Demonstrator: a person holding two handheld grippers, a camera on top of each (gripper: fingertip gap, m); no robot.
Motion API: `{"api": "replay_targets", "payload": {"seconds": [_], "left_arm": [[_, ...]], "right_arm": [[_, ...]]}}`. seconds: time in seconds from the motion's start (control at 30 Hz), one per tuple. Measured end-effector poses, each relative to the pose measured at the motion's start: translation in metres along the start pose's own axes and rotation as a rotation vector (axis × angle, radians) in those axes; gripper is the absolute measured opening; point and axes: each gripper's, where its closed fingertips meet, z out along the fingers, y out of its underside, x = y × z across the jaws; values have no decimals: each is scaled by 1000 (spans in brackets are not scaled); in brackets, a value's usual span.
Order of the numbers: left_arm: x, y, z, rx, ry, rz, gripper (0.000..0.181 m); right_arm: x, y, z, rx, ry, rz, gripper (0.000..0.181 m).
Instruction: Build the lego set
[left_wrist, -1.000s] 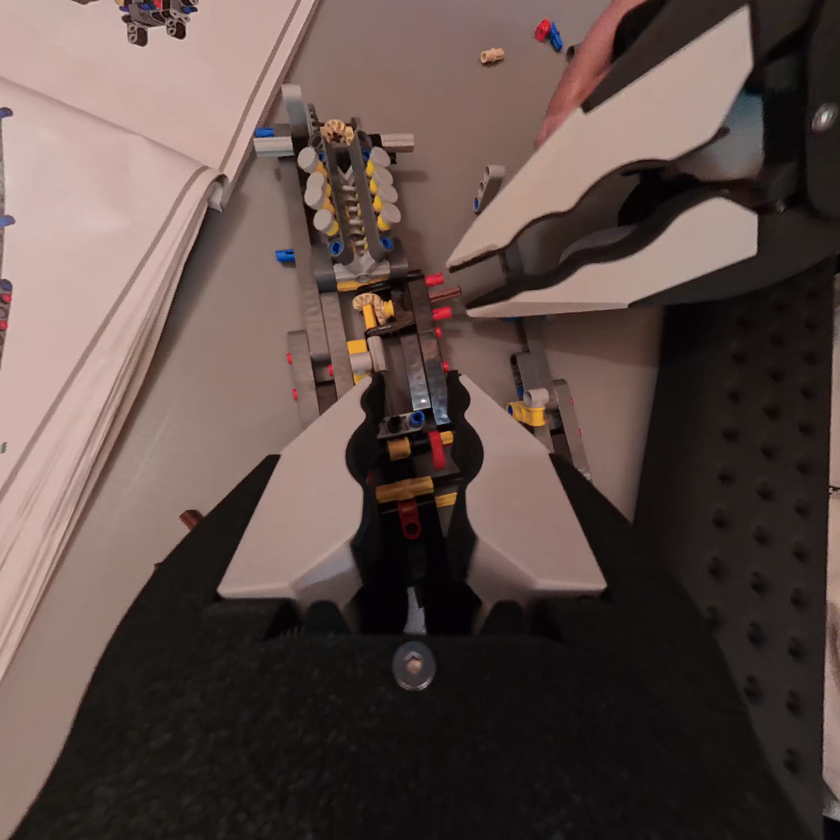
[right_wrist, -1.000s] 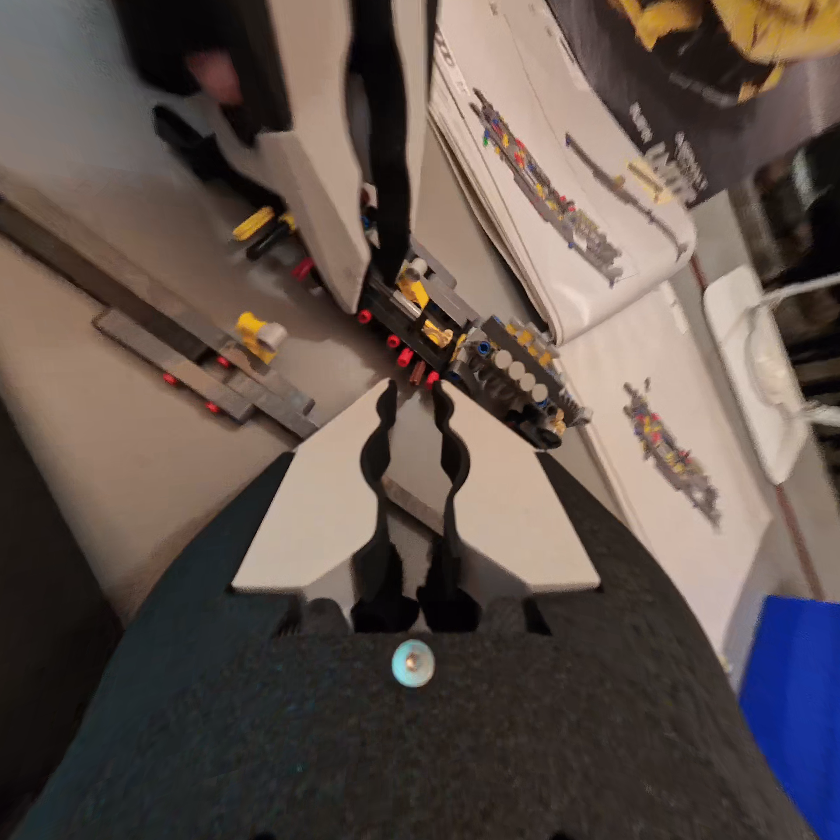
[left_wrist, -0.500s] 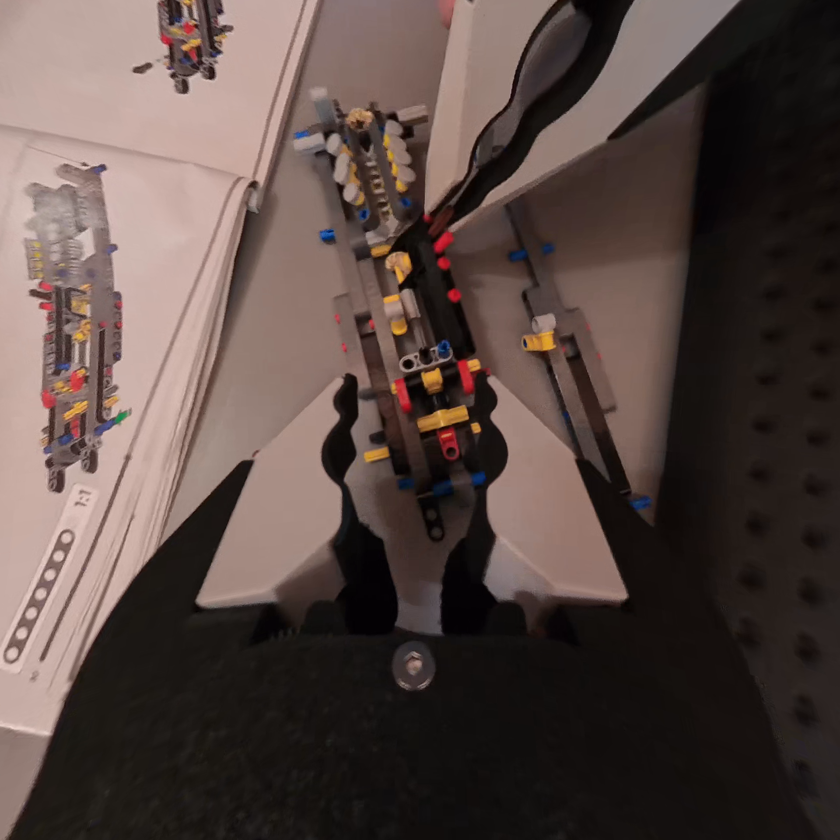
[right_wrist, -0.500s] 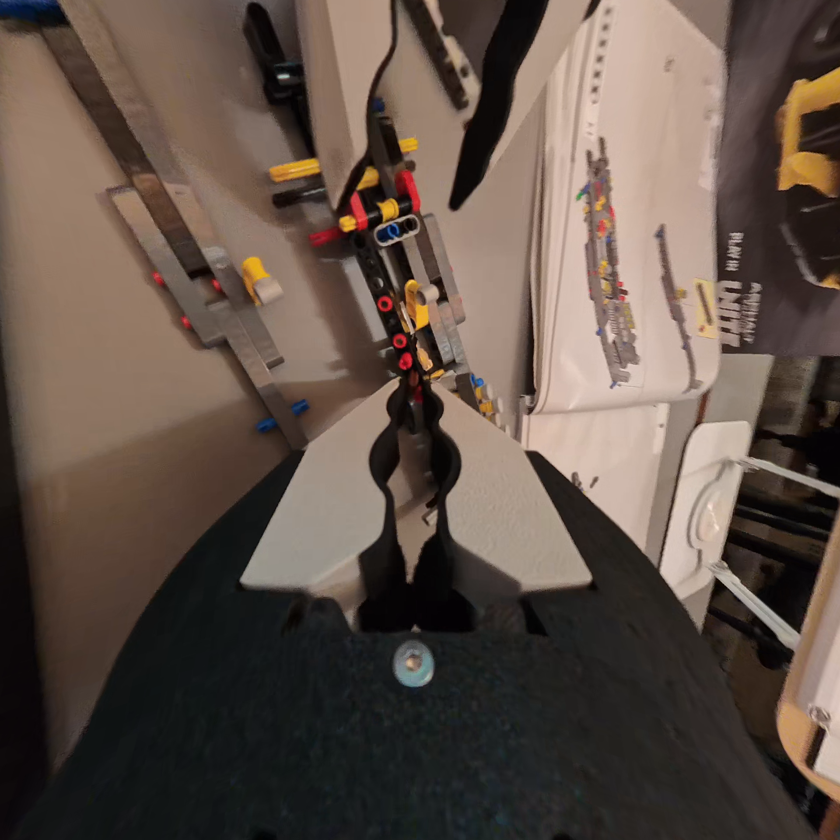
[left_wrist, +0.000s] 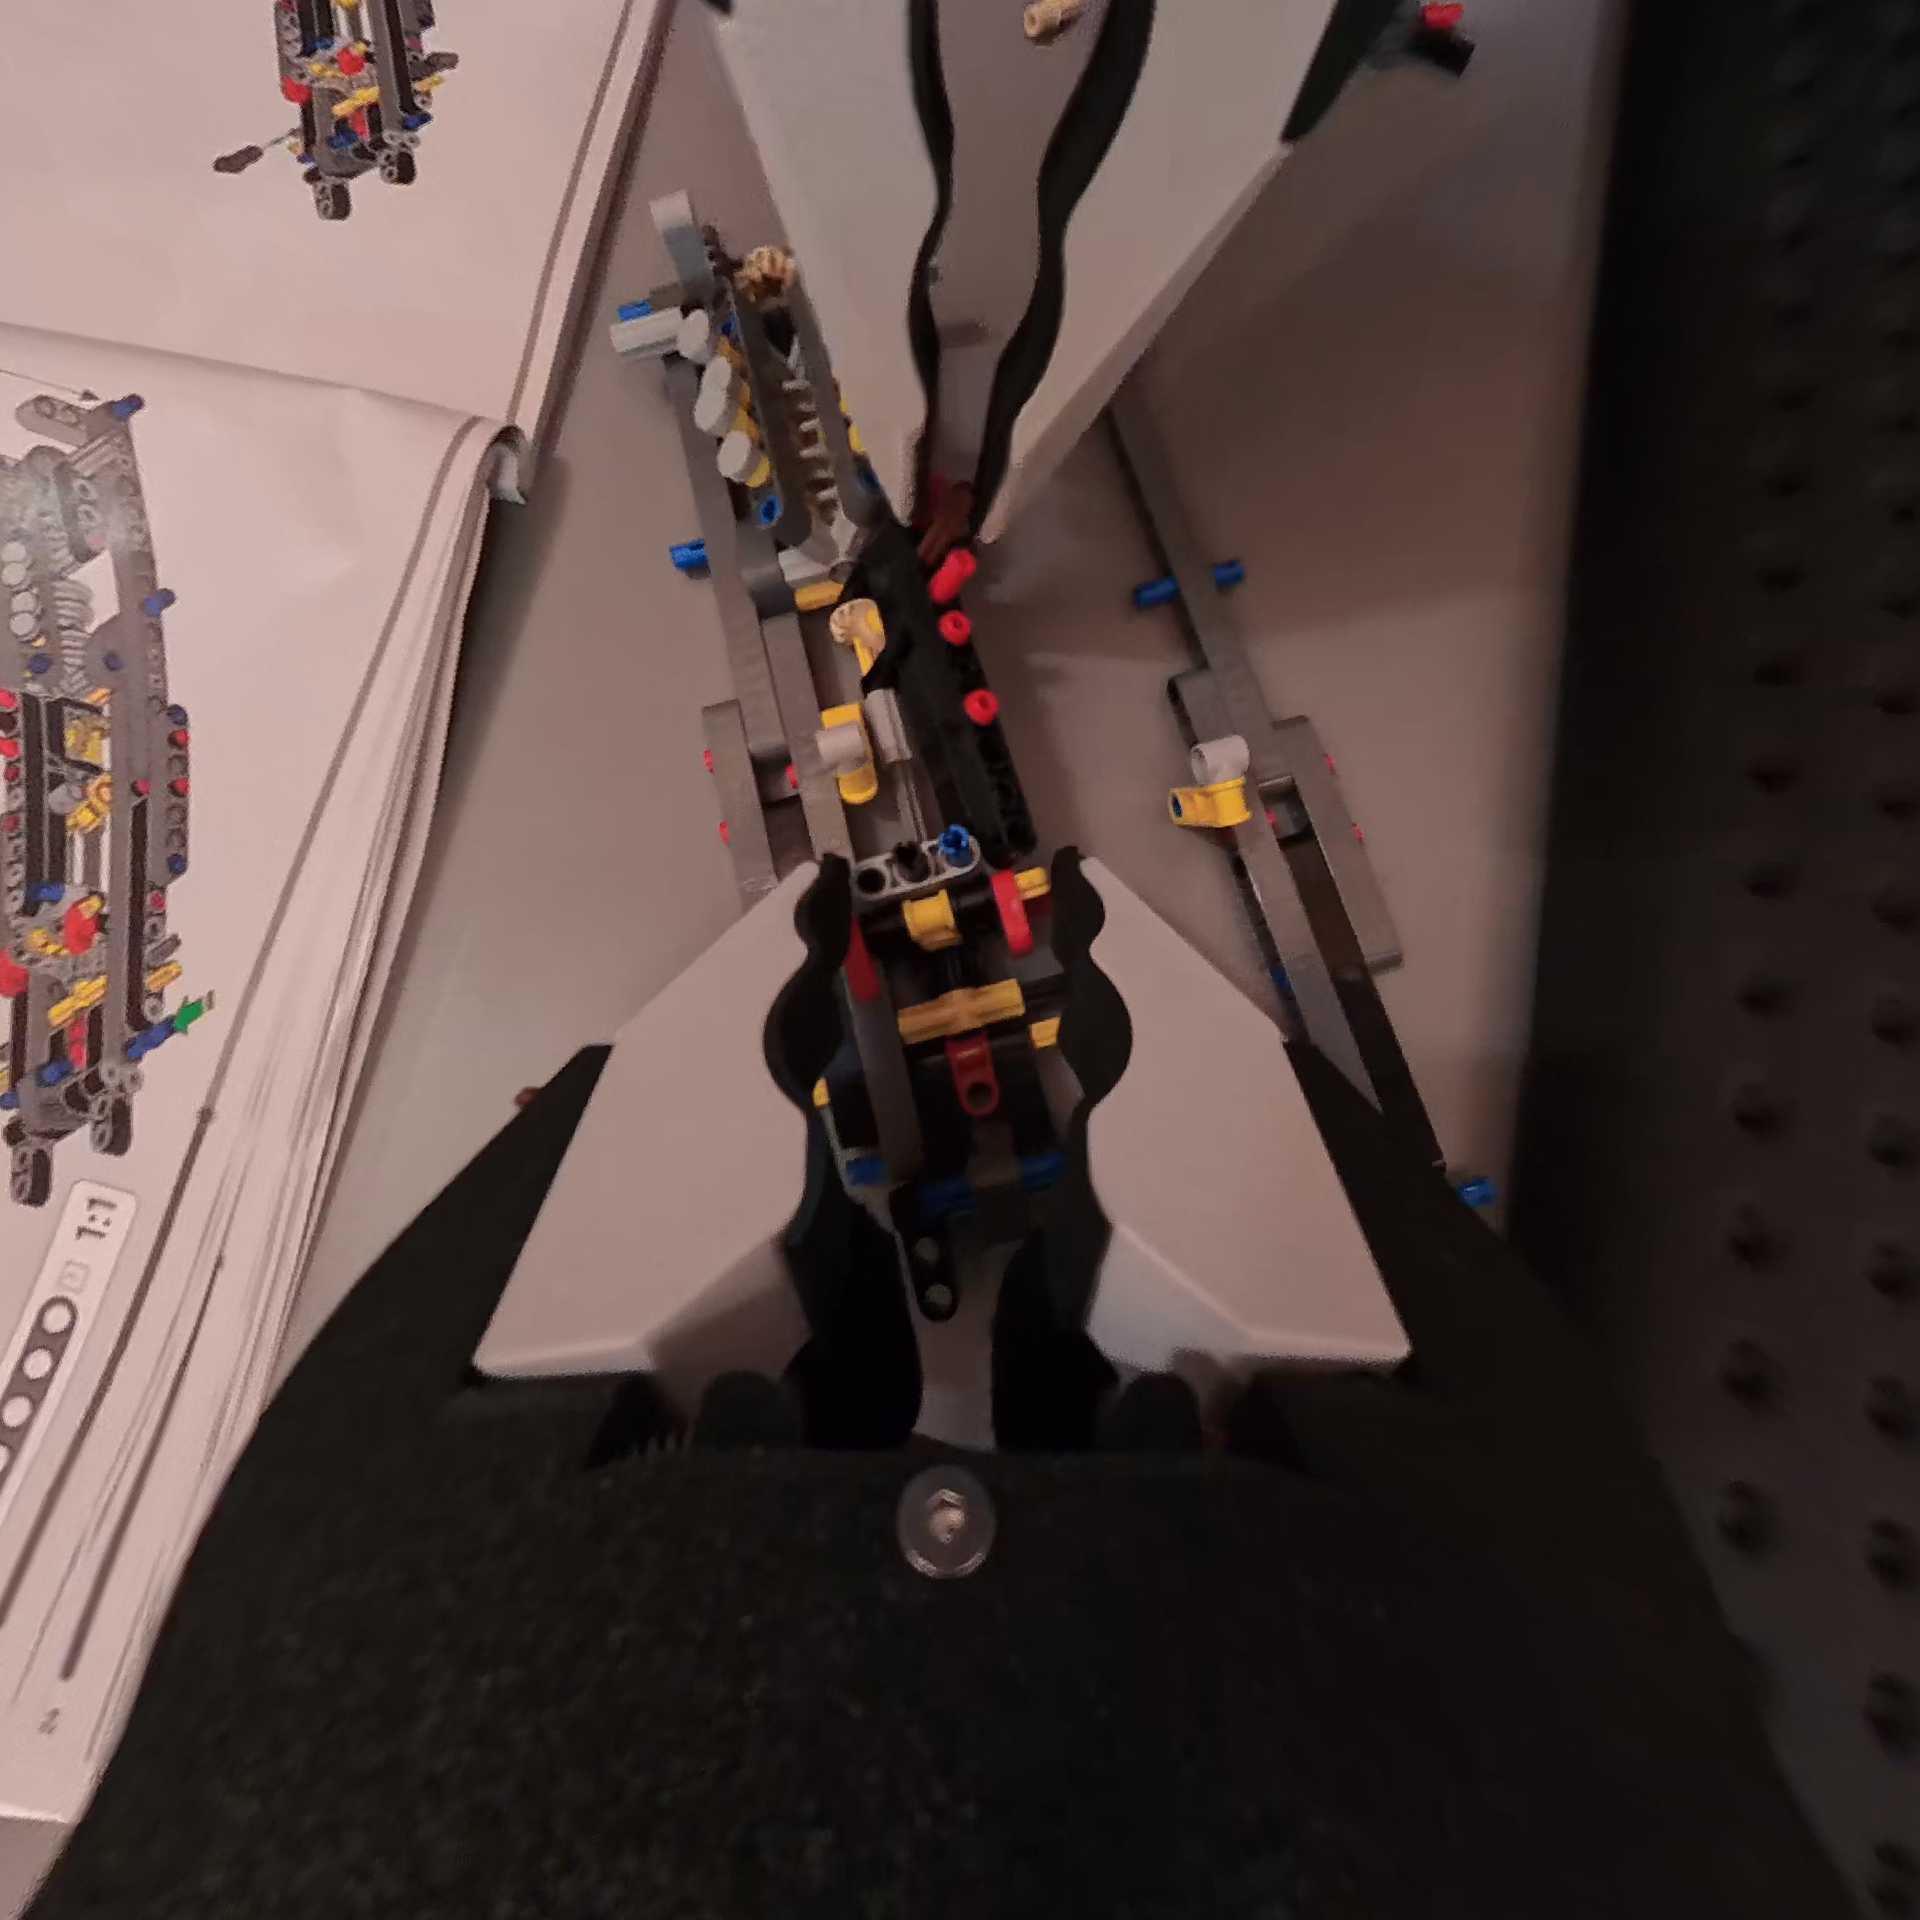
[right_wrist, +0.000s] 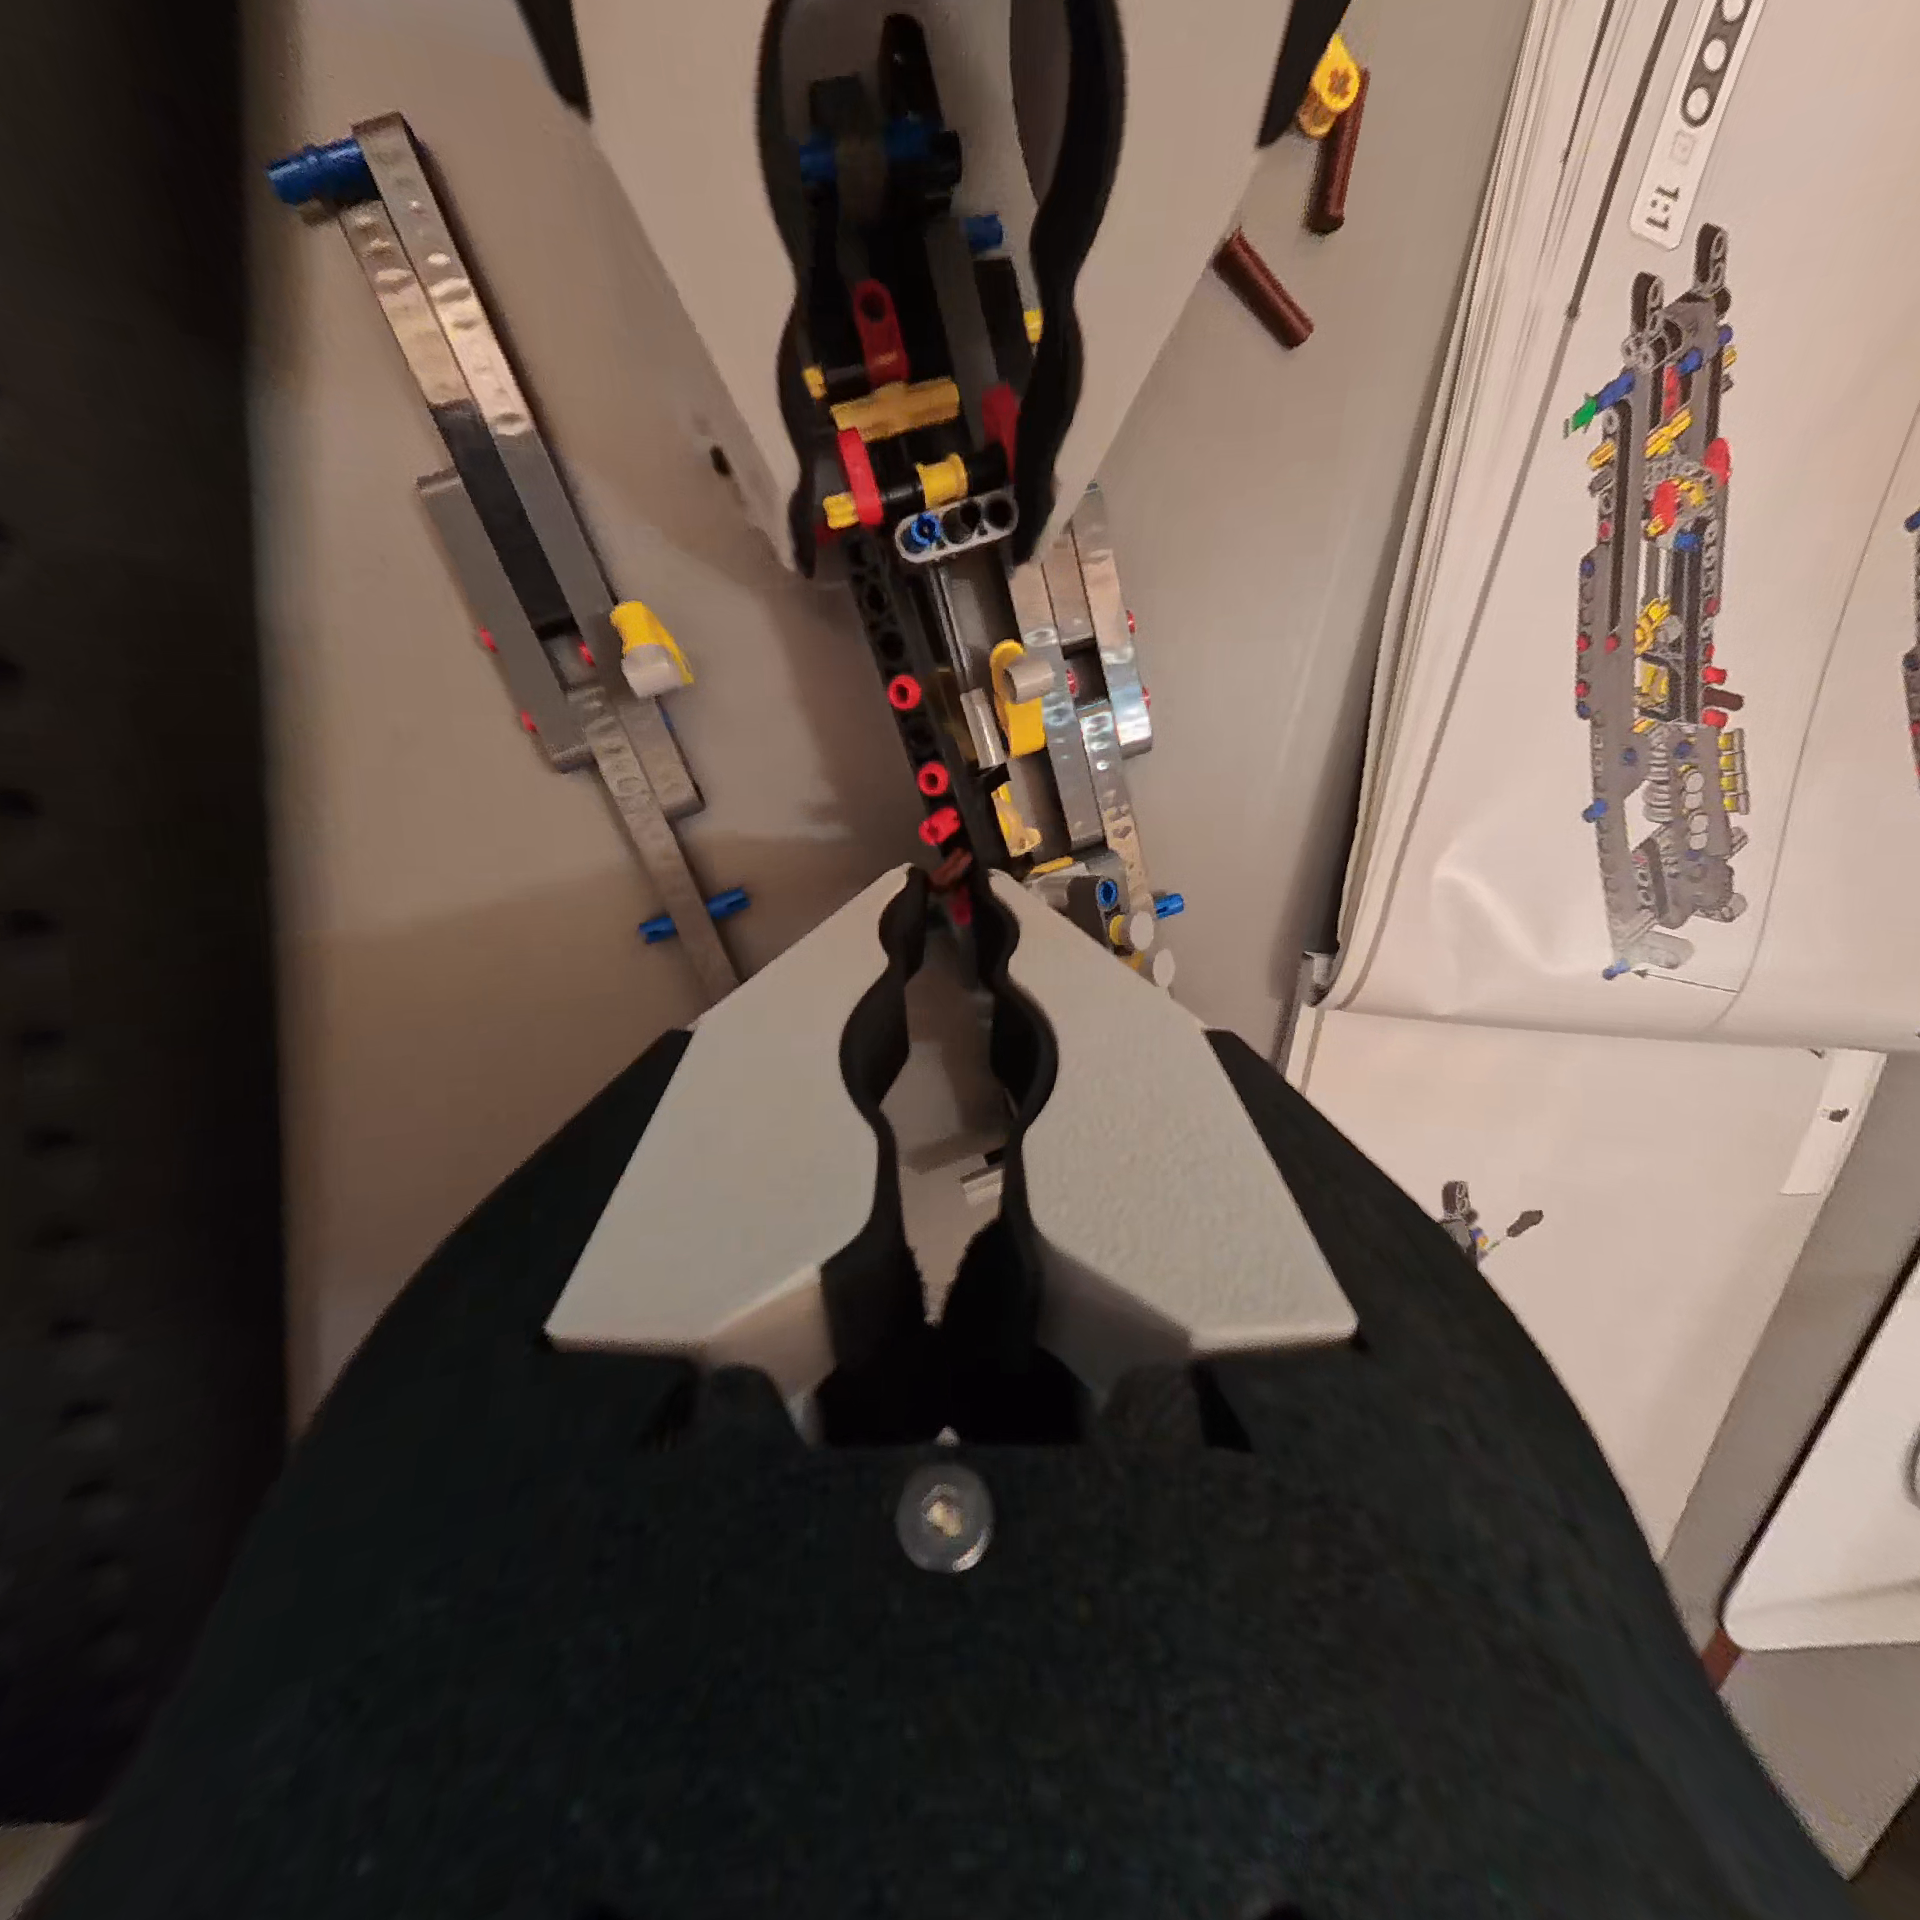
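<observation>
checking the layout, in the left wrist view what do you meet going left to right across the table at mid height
instruction booklet → main lego assembly → separate grey beam piece with a yellow connector → dark studded mat

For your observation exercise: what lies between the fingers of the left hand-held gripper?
The near end of the long lego chassis sits between the left hand-held gripper fingers: yellow, red and blue pieces show. Its underside is hidden.

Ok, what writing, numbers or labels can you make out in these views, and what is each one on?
Instruction booklet: a small boxed scale mark beside a drawn beam; readable, but I don't quote writing.
Same page's bottom corner: a tiny mark, too blurred to read.
Lego model: no writing visible.
</observation>
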Motion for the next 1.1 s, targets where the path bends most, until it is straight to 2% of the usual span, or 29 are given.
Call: {"api": "replay_targets", "payload": {"seconds": [0.27, 0.6, 0.8, 1.1], "left_arm": [[-3, 1, -3, 32, 3, -20, 40], [-4, 3, -4, 42, 17, -31, 39], [-8, 5, -7, 50, 16, -51, 38], [-8, 5, -7, 57, 20, -52, 38]], "right_arm": [[-3, -1, 2, 117, 97, 41, 6], [-3, -3, 5, 210, 390, 21, 3], [2, -3, 8, 156, 542, -137, 3], [4, -4, 7, 190, 546, -135, 3]]}}
